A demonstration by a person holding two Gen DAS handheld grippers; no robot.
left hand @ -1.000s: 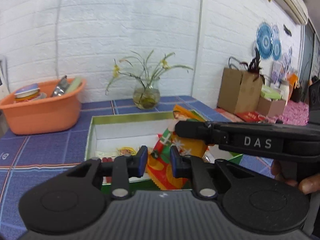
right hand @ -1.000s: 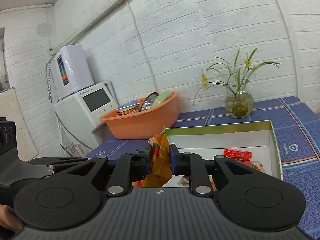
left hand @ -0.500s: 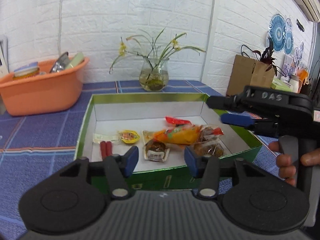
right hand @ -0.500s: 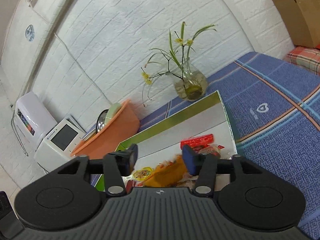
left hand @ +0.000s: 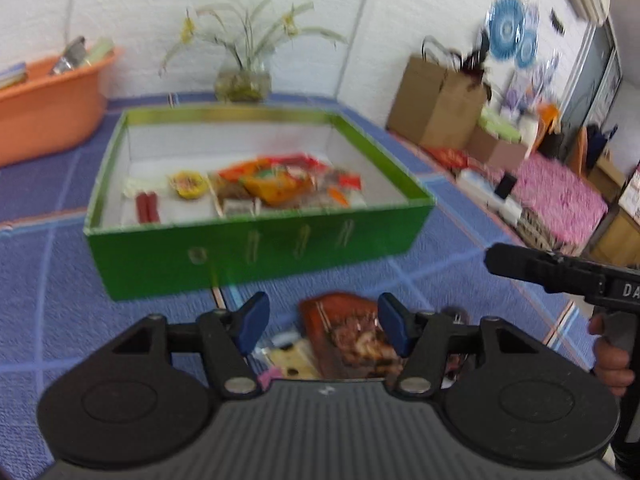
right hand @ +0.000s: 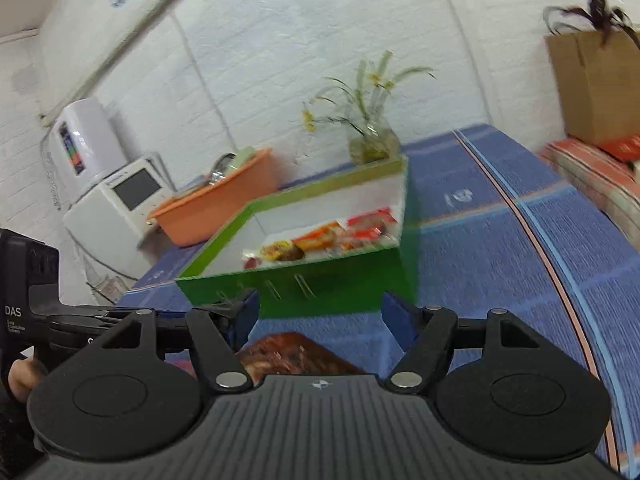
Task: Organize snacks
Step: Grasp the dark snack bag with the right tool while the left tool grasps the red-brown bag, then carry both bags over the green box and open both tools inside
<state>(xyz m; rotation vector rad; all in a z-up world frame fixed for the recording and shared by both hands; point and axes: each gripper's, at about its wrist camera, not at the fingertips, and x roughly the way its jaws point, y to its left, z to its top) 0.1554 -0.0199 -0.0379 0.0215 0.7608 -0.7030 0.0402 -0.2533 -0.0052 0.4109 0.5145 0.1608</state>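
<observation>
White brick walls back a blue checked tablecloth (left hand: pixel 48 300) on which the sorting takes place. Green box (left hand: pixel 256 256): open-topped, white inside, standing in mid-table; its floor holds the snacks already gathered, among them an orange packet (left hand: pixel 276 184), two red sticks (left hand: pixel 146 207) and a round yellow sweet (left hand: pixel 188 184). Brown snack packet (left hand: pixel 348 332): lying flat on the cloth just in front of the box, outside it, with a pale wrapper (left hand: pixel 294 360) beside it. Left gripper (left hand: pixel 322 326): blue pads spread and still widening, straddling the brown packet from above without pressing it. Right gripper (right hand: pixel 320 316): fingers spread wide, nothing between them; the same brown packet (right hand: pixel 288 354) lies low under its left finger. Orange basin (left hand: pixel 48 100), flower vase (left hand: pixel 242 80) and paper bag (left hand: pixel 436 104): background, well clear of the work.

Risks, as judged: both tools hover near one packet and may collide; a flat, slippery wrapper may slide along the cloth or be nipped together with its pale neighbour; blur suggests quick motion, so a closing pinch may land off-centre.
</observation>
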